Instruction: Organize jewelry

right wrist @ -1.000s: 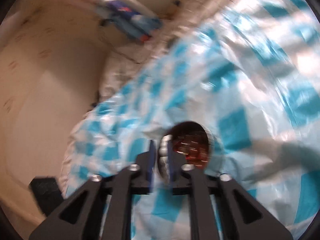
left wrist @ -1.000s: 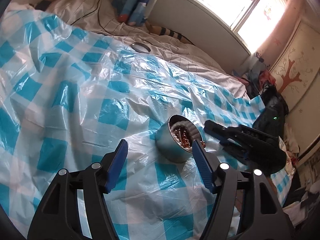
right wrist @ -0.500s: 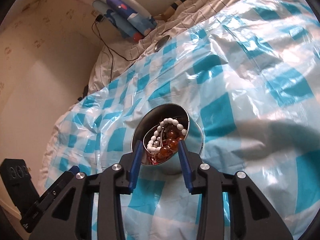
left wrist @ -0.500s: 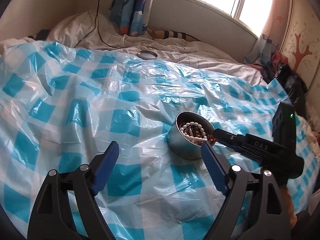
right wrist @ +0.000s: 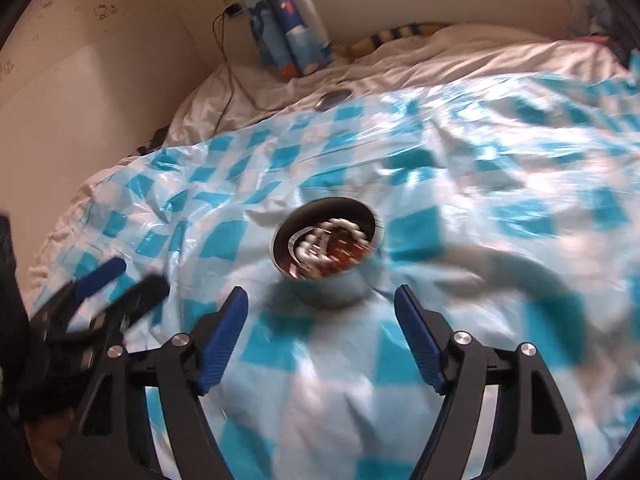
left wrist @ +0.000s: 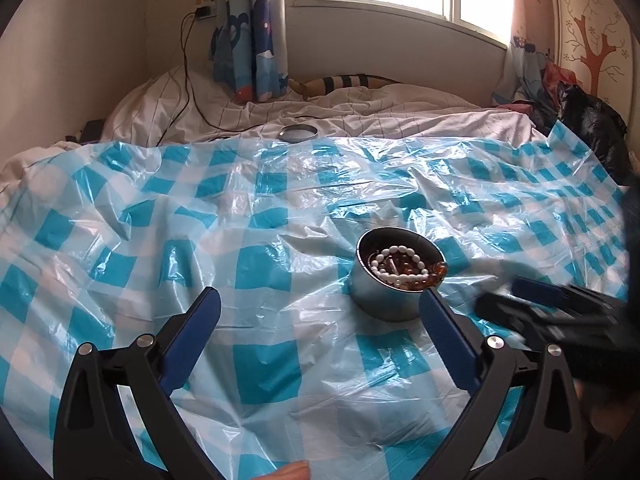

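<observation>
Ahead of your right gripper (right wrist: 320, 312), jaws wide apart, sits the tin (right wrist: 326, 258) of beads (right wrist: 328, 240); your left gripper (left wrist: 320, 320) also gapes empty.

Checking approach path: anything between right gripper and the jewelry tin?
Only crinkled blue-checked plastic sheet lies between the open right gripper and the round metal tin of beaded jewelry, per the right wrist view.

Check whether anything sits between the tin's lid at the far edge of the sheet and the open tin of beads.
Nothing visible does. Between the lid on the white bedding and the tin lies only wrinkled checked plastic sheet. Both the left gripper and the right gripper are open, on the near side of the tin.
</observation>
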### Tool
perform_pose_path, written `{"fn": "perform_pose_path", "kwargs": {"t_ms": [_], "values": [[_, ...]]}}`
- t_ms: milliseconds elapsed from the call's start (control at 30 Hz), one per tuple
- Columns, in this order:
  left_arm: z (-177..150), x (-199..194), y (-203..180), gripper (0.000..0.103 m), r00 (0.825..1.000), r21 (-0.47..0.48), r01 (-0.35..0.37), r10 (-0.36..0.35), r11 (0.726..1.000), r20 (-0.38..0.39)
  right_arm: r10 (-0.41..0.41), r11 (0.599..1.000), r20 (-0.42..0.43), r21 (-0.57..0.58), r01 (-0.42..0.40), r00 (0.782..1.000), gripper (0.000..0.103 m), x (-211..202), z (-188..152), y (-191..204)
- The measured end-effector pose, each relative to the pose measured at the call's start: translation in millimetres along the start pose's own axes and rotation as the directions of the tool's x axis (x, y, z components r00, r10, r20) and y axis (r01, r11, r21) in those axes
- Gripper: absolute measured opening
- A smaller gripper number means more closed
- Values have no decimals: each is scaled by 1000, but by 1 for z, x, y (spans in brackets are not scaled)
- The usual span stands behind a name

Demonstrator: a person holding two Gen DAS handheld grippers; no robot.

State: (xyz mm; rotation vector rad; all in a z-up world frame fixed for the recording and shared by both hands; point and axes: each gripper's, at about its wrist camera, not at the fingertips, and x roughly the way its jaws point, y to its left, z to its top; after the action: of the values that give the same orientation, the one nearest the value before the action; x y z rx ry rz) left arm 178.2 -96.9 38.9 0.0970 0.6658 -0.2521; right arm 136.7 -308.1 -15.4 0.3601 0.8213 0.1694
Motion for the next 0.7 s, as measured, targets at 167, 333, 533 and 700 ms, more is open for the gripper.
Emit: {"fn": "perform_pose_path", "kwargs": {"t_ms": [167, 333, 533, 700], "values": [[-2, 0, -11, 95, 1000, 30, 5, -5, 1000, 4, -124, 992, -1, 32, 124, 992, 82, -12, -29, -12], [-5, 0, -15, 95, 1000, 27, 10, -10, 1000, 2, -152, 988, -6, -11, 152, 988, 82, -8, -29, -5], [-6, 1, -16, 95, 1000, 27, 18, -19, 999, 2, -188, 981, -6, -60, 187, 982, 89, -7, -33, 3], [-8, 2, -21, 95, 1000, 42, 15, -15, 999, -6, -190, 980, -12, -66, 189, 982, 91, -7, -34, 3]]}}
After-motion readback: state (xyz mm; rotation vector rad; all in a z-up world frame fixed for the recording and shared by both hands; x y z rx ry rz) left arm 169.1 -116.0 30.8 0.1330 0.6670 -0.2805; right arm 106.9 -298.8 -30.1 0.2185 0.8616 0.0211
